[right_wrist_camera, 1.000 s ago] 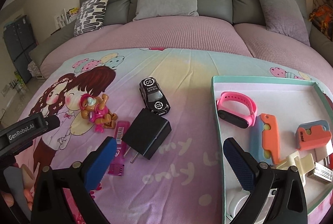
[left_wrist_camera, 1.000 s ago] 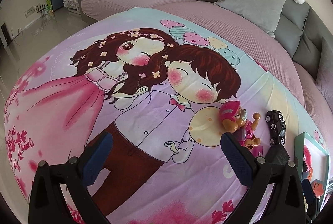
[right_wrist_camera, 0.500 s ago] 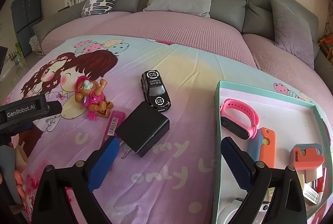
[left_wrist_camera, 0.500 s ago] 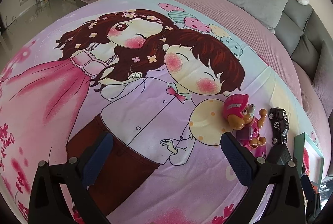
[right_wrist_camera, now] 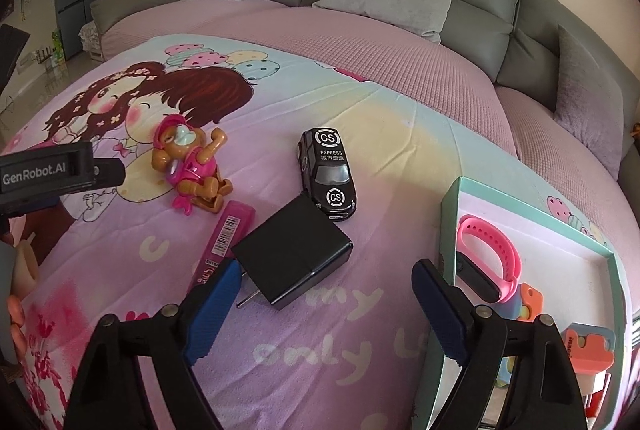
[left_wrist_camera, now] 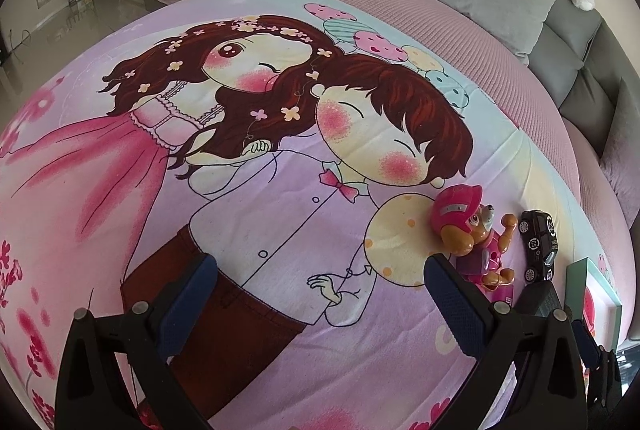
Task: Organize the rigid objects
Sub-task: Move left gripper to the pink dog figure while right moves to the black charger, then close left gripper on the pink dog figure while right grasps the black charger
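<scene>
Right tongs [right_wrist_camera: 324, 294], closing with nothing pinched, hang above one black charger [right_wrist_camera: 294, 254] lying prongs toward them, just beside one toy car [right_wrist_camera: 329, 174]. Left tongs [left_wrist_camera: 316, 290] stand spread, empty.

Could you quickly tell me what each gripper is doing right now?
Left gripper: open, holding nothing.
Right gripper: jaws closing, nothing gripped yet.

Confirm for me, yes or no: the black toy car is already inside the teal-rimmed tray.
No, the black toy car lies on the printed blanket beside the black charger plug, outside the teal-rimmed tray.
</scene>
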Demonstrator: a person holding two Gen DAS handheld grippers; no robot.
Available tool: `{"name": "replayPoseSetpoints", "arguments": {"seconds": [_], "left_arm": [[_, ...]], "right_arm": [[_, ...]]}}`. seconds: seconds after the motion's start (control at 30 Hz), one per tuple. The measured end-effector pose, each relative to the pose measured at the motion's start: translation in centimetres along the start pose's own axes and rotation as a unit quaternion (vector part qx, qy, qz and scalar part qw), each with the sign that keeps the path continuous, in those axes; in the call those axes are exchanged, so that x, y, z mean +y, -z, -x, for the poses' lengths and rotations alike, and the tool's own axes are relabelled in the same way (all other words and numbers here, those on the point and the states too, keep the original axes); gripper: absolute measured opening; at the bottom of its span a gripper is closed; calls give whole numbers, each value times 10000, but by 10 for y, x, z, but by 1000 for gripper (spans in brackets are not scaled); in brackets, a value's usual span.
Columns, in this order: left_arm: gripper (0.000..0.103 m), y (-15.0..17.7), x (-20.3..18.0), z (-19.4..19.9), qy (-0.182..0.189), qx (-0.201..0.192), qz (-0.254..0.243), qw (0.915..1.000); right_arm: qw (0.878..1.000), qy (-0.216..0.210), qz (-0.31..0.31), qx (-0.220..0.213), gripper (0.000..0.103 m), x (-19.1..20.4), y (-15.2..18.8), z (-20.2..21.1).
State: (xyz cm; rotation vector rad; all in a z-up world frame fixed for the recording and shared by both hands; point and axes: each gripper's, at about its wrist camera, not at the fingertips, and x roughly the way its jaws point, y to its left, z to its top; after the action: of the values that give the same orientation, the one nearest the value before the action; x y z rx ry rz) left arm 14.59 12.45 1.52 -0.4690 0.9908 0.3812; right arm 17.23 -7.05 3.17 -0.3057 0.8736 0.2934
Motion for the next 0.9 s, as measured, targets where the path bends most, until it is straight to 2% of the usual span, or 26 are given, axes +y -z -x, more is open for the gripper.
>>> {"name": "replayPoseSetpoints", "arguments": {"seconds": [0.17, 0.37, 0.47, 0.63, 0.9], "left_arm": [[103, -1, -9, -1, 110, -66, -81, 9999], [103, -5, -19, -1, 420, -183, -70, 9989], [103, -6, -26, -2, 507, -247, -144, 9983], [103, -8, -36, -4, 675, -321, -252, 9969], [103, -6, -57, -15, 893, -186, -548, 9943]], "right_arm": [[9997, -239, -104, 24, 88, -3, -5, -7], [9984, -477, -314, 19, 75, -4, -10, -11], [9976, -593, -363, 38, 65, -2, -11, -14], [9969, -606, -505, 60, 65, -5, -9, -14], [9941, -586, -908, 127, 65, -19, -3, -12]]}}
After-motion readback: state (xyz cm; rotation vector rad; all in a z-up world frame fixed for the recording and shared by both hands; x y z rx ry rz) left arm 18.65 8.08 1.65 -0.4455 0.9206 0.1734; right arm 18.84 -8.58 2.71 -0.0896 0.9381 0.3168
